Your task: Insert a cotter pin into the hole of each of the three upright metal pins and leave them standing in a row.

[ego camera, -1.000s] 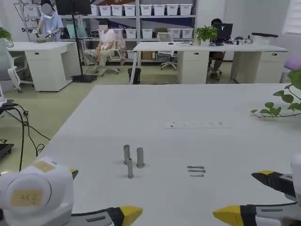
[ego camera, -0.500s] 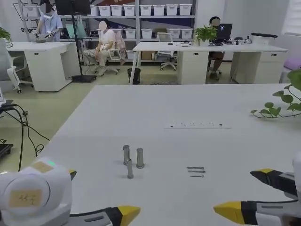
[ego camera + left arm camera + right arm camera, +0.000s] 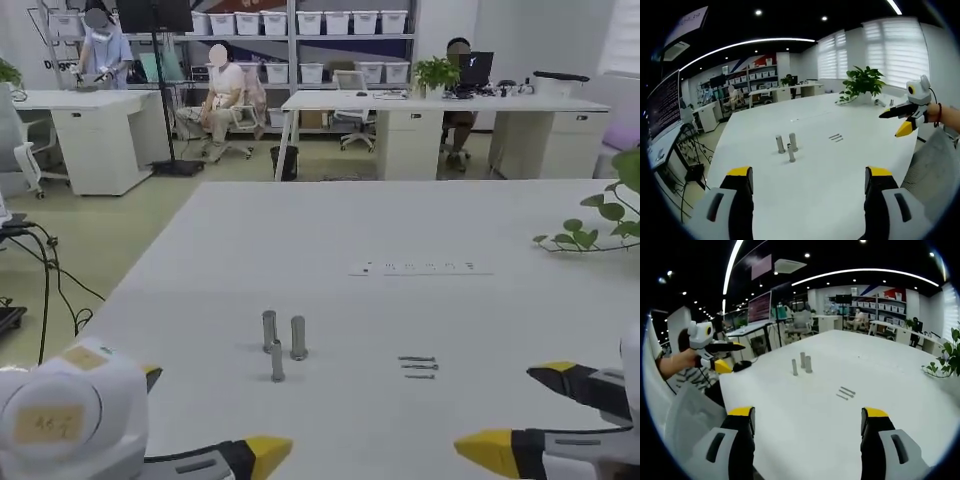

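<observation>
Hovering over the near edge of the bench [image 3: 420, 220], both tools are empty: the left tongs [image 3: 810, 172] have their yellow-tipped jaws spread wide, and the right tongs [image 3: 808, 412] are spread in the same way, with nothing between them. The three metal pins [image 3: 298, 337] stand upright near the middle of the bench in a tight group, two side by side and the third a little nearer, so they make a triangle more than a row. To the right of them, clearly apart, the three cotter pins [image 3: 417, 366] lie flat and parallel, one behind the other. Their long axis runs left to right, about along the near edge of the bench. No cotter pin is in a hole yet, so I judge that the task is at its very start. The cotter pins lie farther away than the right tongs and somewhat to the left of them, and the right tongs are the nearer of the two. The metal pins are closer to the left tongs. The first pick will probably fall to the right side. Its jaws should close across the thin width of a cotter pin, not along its length.
</observation>
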